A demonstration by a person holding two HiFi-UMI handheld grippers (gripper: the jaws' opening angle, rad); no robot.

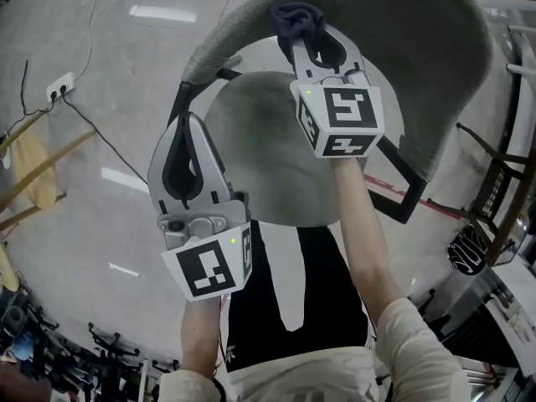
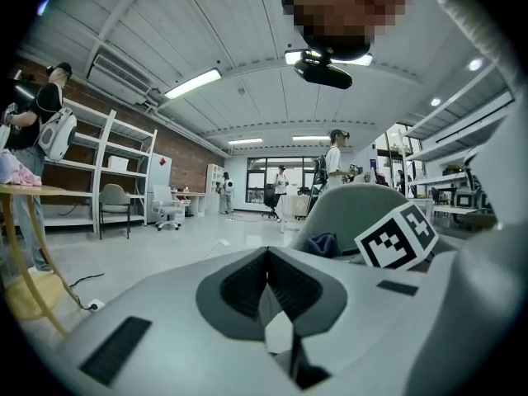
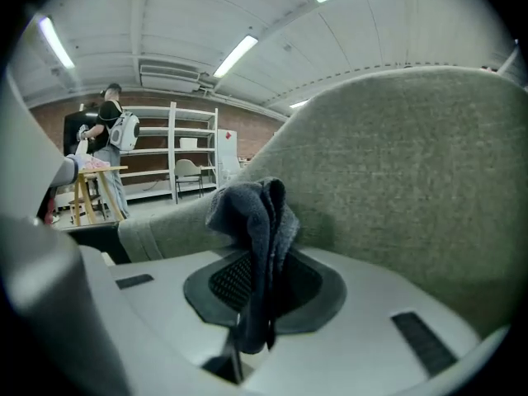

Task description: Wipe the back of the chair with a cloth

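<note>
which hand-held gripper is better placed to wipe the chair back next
The right hand-held gripper: it is shut on the cloth, close to the chair back. The left hand-held gripper is shut and empty.

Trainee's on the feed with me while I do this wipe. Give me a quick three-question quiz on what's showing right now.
1. True or false: the left gripper is holding the cloth.
2. Multiple choice: the right gripper is A) shut on the cloth, B) open and empty, C) shut on a cable.
3. Fill in: the cloth is held at the upper edge of the grey ____.

Key: 1 false, its jaws are together with nothing between them; 2 A; 3 chair back.
</note>
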